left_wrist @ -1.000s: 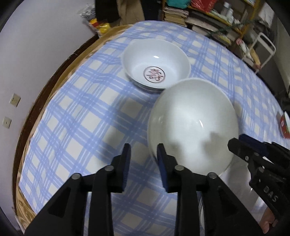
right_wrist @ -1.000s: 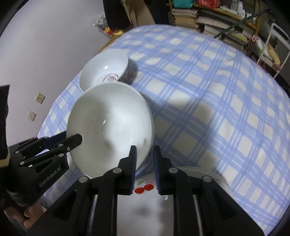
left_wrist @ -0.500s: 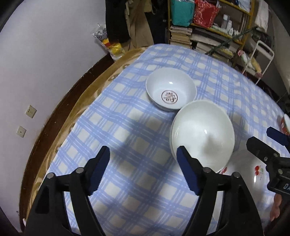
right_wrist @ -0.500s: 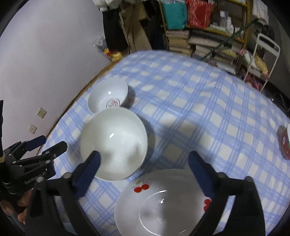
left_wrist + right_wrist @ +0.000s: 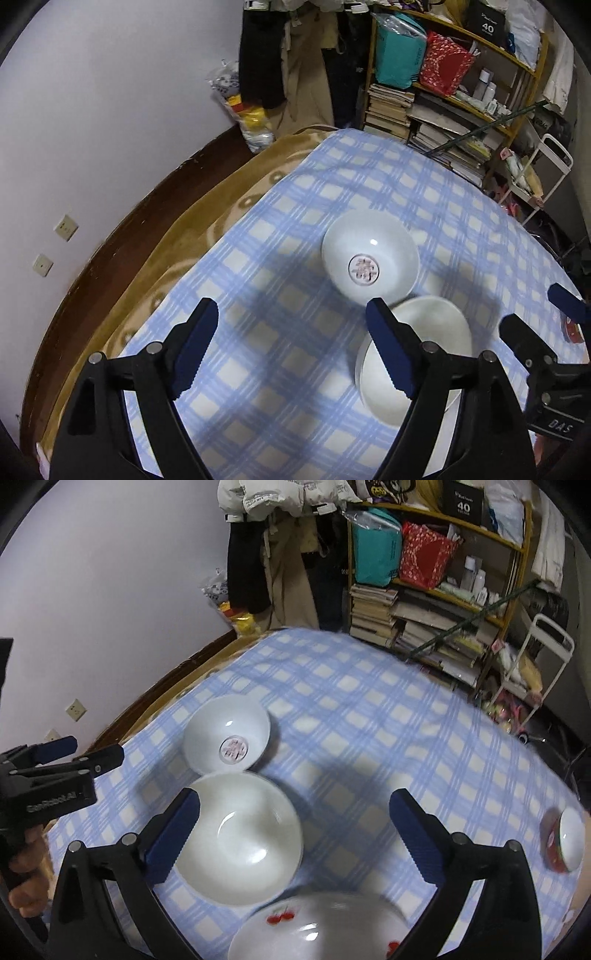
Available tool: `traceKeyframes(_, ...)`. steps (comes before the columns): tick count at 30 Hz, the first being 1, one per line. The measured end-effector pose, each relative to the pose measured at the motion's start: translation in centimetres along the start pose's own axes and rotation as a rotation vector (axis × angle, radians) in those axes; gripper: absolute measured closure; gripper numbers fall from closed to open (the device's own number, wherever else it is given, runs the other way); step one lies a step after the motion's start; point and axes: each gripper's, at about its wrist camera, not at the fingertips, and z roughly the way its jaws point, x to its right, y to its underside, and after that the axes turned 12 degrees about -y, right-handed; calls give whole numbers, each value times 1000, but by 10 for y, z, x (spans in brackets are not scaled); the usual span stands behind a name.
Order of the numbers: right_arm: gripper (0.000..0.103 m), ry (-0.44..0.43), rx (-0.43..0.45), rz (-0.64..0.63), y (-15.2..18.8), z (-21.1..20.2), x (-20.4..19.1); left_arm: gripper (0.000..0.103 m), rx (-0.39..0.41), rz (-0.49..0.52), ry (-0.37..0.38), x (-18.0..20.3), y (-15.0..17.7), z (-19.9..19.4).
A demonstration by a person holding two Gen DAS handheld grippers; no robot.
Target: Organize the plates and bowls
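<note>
A large plain white bowl [image 5: 242,840] sits on the blue checked tablecloth [image 5: 369,720]; it also shows in the left wrist view [image 5: 439,339]. Just behind it stands a smaller white bowl with a red emblem [image 5: 229,736], also in the left wrist view [image 5: 369,264]. A white plate with cherries [image 5: 314,926] lies at the near edge. My right gripper [image 5: 295,834] is open and empty, raised above the large bowl and plate. My left gripper [image 5: 291,354] is open and empty, raised above the cloth left of the large bowl. It also shows at the left of the right wrist view [image 5: 79,757].
A small red-and-white bowl [image 5: 563,840] sits at the table's right edge. A brown blanket [image 5: 207,221] covers the table's left rim by the wall. Shelves of books and bags [image 5: 424,602] and a white cart [image 5: 532,664] stand behind the table.
Both grippers were shut on the large white bowl's rim a second ago. They opened, let it go onto the cloth, and have lifted up and back.
</note>
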Motion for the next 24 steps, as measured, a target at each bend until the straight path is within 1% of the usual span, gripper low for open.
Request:
traceKeyframes(4,0,-12,-14,21,-14,15,6,22,1,25,-20,6,-10,16)
traceKeyframes(7,0,-18,-25,29,-24,29,8,22,-21,20,3,9,-14,33)
traceKeyframes(9,0,-44,-44,42,-29,38,10,22,-40,12,17,9,-14,45)
traceKeyframes(12,0,-71,-61,52,-34,53,12,22,-71,2,-8,11,-17,66)
traceKeyframes(15,0,-70,-85,51,-35,68,15,22,-85,-6,-16,13,-21,81)
traceKeyframes(19,0,-68,-123,69,-35,92,20,22,-97,-9,3,19,-24,94)
traceKeyframes(21,0,-68,-141,84,-32,104,24,22,-111,-16,5,24,-23,104)
traceKeyframes(24,0,-79,-162,104,-30,117,28,22,-140,2,4,34,-22,120)
